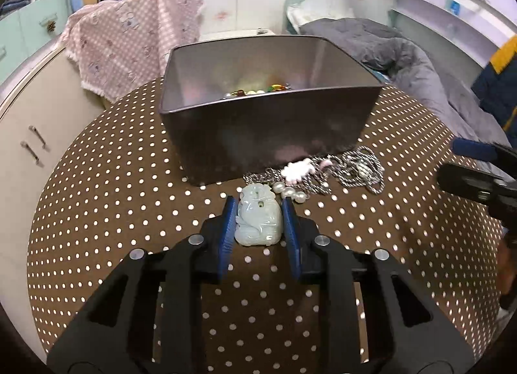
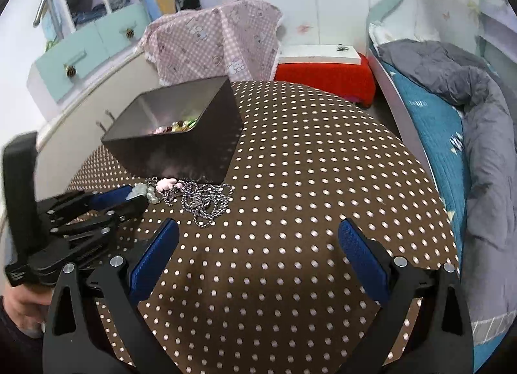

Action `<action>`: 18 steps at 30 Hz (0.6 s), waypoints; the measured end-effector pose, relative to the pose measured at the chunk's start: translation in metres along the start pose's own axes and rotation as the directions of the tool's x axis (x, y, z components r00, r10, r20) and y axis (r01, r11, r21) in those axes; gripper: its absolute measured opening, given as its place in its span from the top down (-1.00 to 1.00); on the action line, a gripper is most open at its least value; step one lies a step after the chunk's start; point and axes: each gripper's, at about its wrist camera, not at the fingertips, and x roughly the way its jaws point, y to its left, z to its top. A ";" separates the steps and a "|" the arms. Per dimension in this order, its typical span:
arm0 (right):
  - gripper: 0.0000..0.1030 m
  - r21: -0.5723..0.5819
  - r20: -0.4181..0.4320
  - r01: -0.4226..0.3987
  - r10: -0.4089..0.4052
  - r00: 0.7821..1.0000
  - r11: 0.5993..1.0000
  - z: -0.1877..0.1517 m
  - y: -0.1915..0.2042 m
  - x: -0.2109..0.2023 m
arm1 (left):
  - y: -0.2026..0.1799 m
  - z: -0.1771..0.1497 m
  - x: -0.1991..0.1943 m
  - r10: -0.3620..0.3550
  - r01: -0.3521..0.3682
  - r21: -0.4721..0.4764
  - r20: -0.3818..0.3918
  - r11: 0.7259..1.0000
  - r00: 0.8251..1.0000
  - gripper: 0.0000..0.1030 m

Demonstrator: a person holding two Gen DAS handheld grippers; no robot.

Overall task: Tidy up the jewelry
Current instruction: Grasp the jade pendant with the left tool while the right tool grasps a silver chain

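My left gripper [image 1: 258, 209] is shut on a pale green jade pendant [image 1: 258, 222], its blue pads against both sides, low over the dotted brown tablecloth. Just beyond lie white pearls [image 1: 289, 192], a pink charm [image 1: 297, 171] and a silver chain pile [image 1: 358, 170] in front of the dark metal box [image 1: 268, 134], which holds coloured beads [image 1: 258, 91]. My right gripper [image 2: 258, 231] is open and empty over bare cloth to the right of the chain [image 2: 203, 201]. The left gripper [image 2: 126, 199] and box [image 2: 181, 151] show in the right wrist view.
The round table [image 2: 323, 180] has a brown dotted cloth. A pink checked cloth [image 2: 216, 41] drapes a cabinet behind. A red box [image 2: 323, 78] stands at the far edge. A bed with a grey duvet [image 2: 478, 115] lies to the right.
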 end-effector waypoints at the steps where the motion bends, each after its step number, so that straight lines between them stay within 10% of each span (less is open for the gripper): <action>1: -0.84 -0.023 -0.006 0.004 -0.004 1.000 1.000 0.002 0.005 0.005 | 0.001 -0.004 -0.003 -0.010 0.010 -0.001 0.003 1.000 1.000 0.45; 9: -0.76 -0.178 -0.064 0.016 -0.028 0.998 0.984 0.012 0.042 0.052 | 0.024 -0.029 -0.024 0.010 -0.009 -0.080 0.009 0.997 1.000 0.45; 14: 0.46 -0.227 -0.040 0.034 -0.044 0.998 0.973 0.012 0.049 0.052 | 0.027 -0.031 -0.022 -0.006 0.007 -0.117 0.015 0.993 1.000 0.45; 18: 0.60 -0.191 -0.051 -0.016 0.007 0.999 0.981 0.004 0.040 0.039 | 0.029 -0.029 -0.021 -0.009 0.011 -0.121 0.016 0.993 1.000 0.44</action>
